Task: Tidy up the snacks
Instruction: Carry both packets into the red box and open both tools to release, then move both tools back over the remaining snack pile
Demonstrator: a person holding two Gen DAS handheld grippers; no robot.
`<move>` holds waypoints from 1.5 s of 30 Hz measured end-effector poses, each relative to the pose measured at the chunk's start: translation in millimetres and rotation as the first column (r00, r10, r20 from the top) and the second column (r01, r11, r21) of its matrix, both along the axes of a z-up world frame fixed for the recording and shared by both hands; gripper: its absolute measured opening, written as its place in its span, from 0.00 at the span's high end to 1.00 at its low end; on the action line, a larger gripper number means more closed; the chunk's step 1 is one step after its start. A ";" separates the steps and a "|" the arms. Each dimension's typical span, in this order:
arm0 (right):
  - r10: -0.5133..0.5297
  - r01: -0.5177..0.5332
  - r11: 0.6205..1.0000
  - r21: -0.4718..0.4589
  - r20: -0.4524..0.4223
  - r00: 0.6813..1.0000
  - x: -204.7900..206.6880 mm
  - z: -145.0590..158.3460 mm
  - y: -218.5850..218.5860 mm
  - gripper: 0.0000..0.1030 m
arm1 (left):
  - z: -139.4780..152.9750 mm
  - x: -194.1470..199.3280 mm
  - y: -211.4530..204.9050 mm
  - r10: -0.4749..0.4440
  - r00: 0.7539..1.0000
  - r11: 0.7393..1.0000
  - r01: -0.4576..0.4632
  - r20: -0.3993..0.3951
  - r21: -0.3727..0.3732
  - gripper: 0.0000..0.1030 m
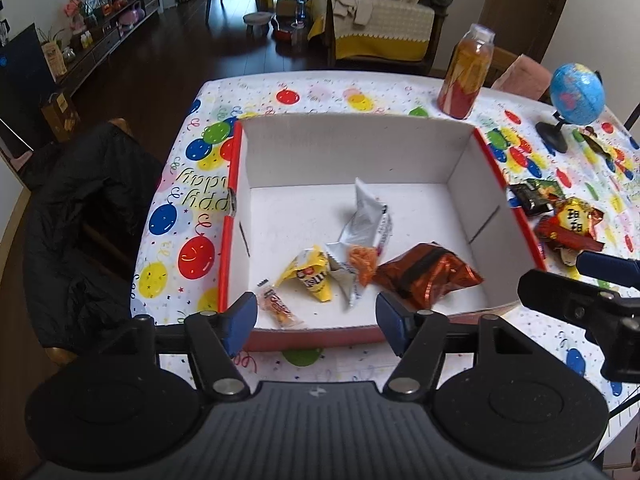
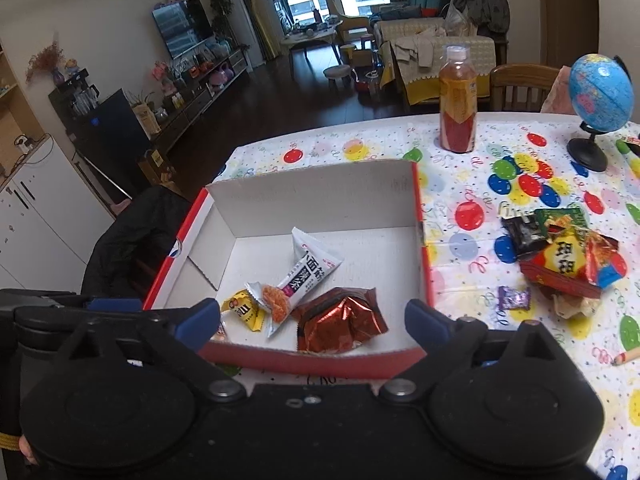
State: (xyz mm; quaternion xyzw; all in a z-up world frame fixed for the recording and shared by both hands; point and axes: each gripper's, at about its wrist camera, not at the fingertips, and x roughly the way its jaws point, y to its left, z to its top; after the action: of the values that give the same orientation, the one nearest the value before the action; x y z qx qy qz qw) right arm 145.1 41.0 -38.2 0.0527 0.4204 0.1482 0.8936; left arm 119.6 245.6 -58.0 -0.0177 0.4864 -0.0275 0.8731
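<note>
Nearest, the left gripper (image 1: pixel 316 320) and the right gripper (image 2: pixel 312 320) both stand with fingers apart and hold nothing, at the near wall of the cardboard box (image 1: pixel 360 148). In the box lie 4 snack packets (image 1: pixel 428 276). More snacks (image 2: pixel 568 256) lie right of it on the tablecloth (image 2: pixel 460 216). Farther stand a bottle (image 2: pixel 458 108) and a globe (image 2: pixel 600 92).
</note>
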 end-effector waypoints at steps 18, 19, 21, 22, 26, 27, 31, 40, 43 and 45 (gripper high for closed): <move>-0.010 0.009 1.000 0.018 0.061 0.998 -43.9 13.8 -87.6 0.00 | 26.5 -42.8 -75.1 -0.005 0.997 0.999 0.009 0.081 -0.047 0.17; -0.009 0.008 1.000 0.020 0.068 0.998 -46.7 14.2 -93.5 0.00 | 27.0 -44.0 -82.1 -0.006 0.996 0.999 0.010 0.083 -0.048 0.15; -0.003 0.002 1.000 0.008 0.080 0.997 -51.9 14.2 -104.3 0.00 | 27.0 -45.3 -96.0 -0.013 0.996 0.998 0.018 0.088 -0.053 0.08; -0.004 0.004 1.000 0.002 0.086 0.996 -55.2 14.2 -110.4 0.00 | 26.8 -45.7 -102.6 -0.017 0.996 0.998 0.022 0.087 -0.057 0.07; -0.043 0.041 0.999 0.029 0.106 0.993 -63.1 13.7 -140.6 0.00 | 24.5 -47.9 -131.0 -0.043 0.996 0.996 0.049 0.082 -0.079 0.07; -0.062 0.057 0.998 0.041 0.108 0.992 -64.2 13.5 -149.1 0.00 | 23.5 -48.1 -138.4 -0.050 0.996 0.995 0.057 0.080 -0.085 0.07; -0.104 0.099 0.993 0.059 0.095 0.990 -66.1 13.1 -182.0 0.00 | 17.0 -47.1 -168.0 -0.076 0.995 0.992 0.083 0.070 -0.098 0.07; -0.180 0.181 0.983 -0.016 0.046 0.983 -61.9 -3.8 -248.8 0.06 | 0.2 -32.5 -232.3 -0.134 0.990 0.987 0.138 0.052 -0.081 0.07; -0.206 0.207 0.977 -0.041 0.030 0.978 -57.1 -13.0 -270.8 0.07 | -7.8 -23.5 -253.5 -0.156 0.987 0.985 0.158 0.033 -0.065 0.07; -0.206 0.207 0.976 -0.062 0.020 0.978 -51.5 -20.5 -282.6 0.08 | -12.8 -16.9 -266.6 -0.164 0.986 0.985 0.166 0.029 -0.055 0.07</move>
State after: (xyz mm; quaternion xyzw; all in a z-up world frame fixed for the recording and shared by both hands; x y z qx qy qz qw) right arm 93.6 -241.7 -58.7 0.0667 0.4109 0.0417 0.9083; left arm 102.7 -21.0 -70.9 -0.0021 0.4747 -0.1138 0.8728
